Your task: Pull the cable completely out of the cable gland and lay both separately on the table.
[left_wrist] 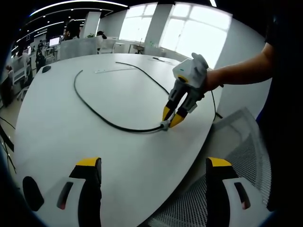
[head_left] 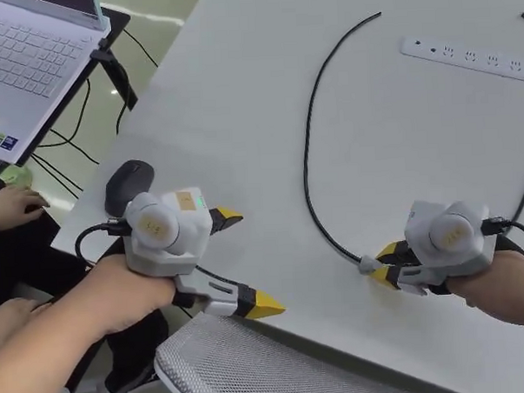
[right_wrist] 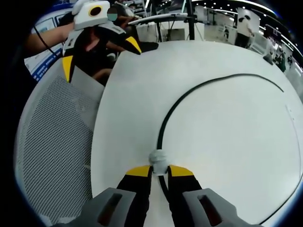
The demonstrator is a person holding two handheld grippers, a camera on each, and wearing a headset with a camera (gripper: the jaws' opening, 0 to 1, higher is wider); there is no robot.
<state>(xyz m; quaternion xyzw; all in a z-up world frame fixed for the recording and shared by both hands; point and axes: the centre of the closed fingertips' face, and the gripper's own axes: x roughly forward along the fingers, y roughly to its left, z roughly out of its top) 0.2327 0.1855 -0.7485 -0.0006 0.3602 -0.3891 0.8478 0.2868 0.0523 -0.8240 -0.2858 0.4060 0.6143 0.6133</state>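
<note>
The left gripper hung at the near edge of the tabletop, jaws wide apart and empty. The black cable curved across to the cable gland, threaded on it just ahead of the right gripper, whose jaws pinched the cable behind it. The left jaws should probably clamp the gland squarely, then pull straight along the cable.

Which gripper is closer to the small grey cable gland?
Right. The right gripper is shut on the cable just behind the cable gland; the left gripper hangs open, well apart, by the table edge.
</note>
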